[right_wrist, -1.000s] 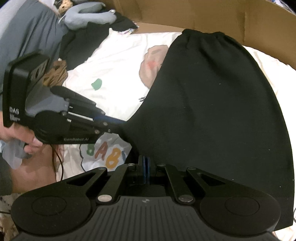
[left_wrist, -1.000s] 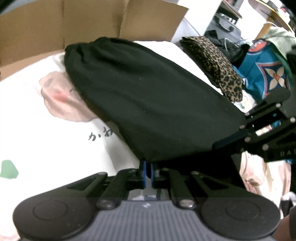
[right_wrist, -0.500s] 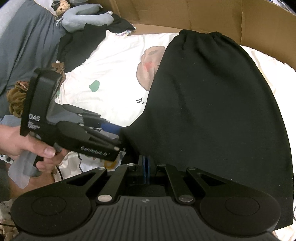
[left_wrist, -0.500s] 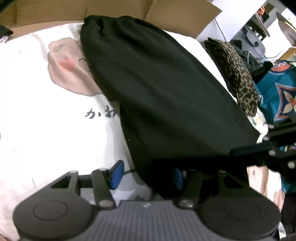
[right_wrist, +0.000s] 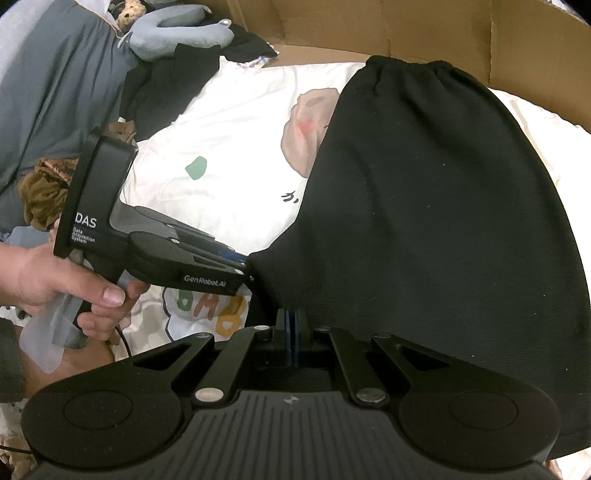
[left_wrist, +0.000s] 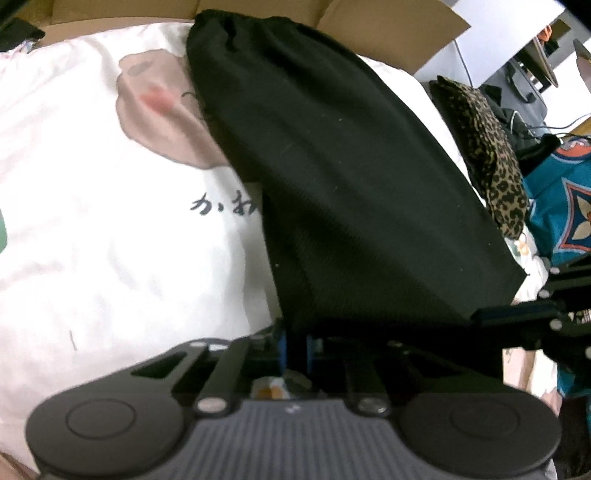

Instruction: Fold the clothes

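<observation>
- Black garment (right_wrist: 436, 229): we logged it spread lengthwise over the white printed sheet (right_wrist: 236, 122), gathered waistband at the far end by the cardboard wall (right_wrist: 406, 33), hem end nearest us. Same item in left cam (left_wrist: 351, 177), running diagonally from top left to lower right.
- Left gripper (right_wrist: 246, 263): we saw jaws drawn together w/ the near-left corner of the garment pinched between them; the cloth peaked to a point there. In its own cam (left_wrist: 295, 345) the blue pads sat close, dark fabric at and over them; view blurred.
- Right gripper (right_wrist: 292, 341): we noted jaws closed tight, blue pads pressed together on the hem edge, approx. mid-hem. In left cam its arm linkage (left_wrist: 532, 314) came in from the right, tip at the garment's near-right corner.
- Hand (right_wrist: 62, 280): we recorded it wrapped round the left gripper's handle, lower left of right cam.
- Sheet print: pink blob (left_wrist: 159, 110) just beside the garment's left edge, partly covered; black script (left_wrist: 221, 206) partly tucked under the cloth; green patch (right_wrist: 195, 167) well apart.
- Misc. surroundings: leopard-print cloth (left_wrist: 491, 155) right of the sheet; teal patterned fabric (left_wrist: 569, 206) beyond it; grey plush toy (right_wrist: 173, 29) and grey bedding (right_wrist: 51, 92) at far left.
</observation>
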`<action>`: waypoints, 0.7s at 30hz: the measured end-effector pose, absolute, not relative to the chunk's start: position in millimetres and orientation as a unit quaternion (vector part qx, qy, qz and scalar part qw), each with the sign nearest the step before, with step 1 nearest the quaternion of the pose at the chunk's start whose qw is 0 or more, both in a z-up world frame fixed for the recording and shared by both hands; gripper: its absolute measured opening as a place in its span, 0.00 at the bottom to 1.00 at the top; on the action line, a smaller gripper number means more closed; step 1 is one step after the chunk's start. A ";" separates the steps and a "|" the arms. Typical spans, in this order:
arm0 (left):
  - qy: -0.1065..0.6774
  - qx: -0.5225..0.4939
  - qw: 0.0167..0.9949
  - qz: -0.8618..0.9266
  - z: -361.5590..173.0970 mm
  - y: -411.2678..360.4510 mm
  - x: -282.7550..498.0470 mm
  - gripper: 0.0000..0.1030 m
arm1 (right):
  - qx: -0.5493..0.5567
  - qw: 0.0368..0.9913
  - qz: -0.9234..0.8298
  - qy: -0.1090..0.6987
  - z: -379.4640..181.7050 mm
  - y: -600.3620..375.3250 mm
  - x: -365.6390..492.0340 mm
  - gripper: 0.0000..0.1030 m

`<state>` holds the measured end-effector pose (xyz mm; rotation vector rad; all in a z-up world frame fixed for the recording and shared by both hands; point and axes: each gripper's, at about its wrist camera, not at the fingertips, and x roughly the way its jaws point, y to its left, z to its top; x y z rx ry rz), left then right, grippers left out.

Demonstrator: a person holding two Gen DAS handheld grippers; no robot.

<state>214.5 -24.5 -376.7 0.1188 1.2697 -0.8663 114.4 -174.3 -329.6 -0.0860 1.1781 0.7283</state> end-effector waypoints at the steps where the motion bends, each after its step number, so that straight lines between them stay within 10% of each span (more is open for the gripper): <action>1: 0.572 0.056 0.718 -0.393 -375.5 -23.6 213.5 0.05 | -0.041 0.768 0.337 0.543 -329.9 -173.0 113.8 0.00; 21: 0.598 0.015 0.731 -0.328 -364.5 41.6 227.5 0.00 | -0.034 0.725 0.375 0.577 -342.9 -159.7 99.8 0.04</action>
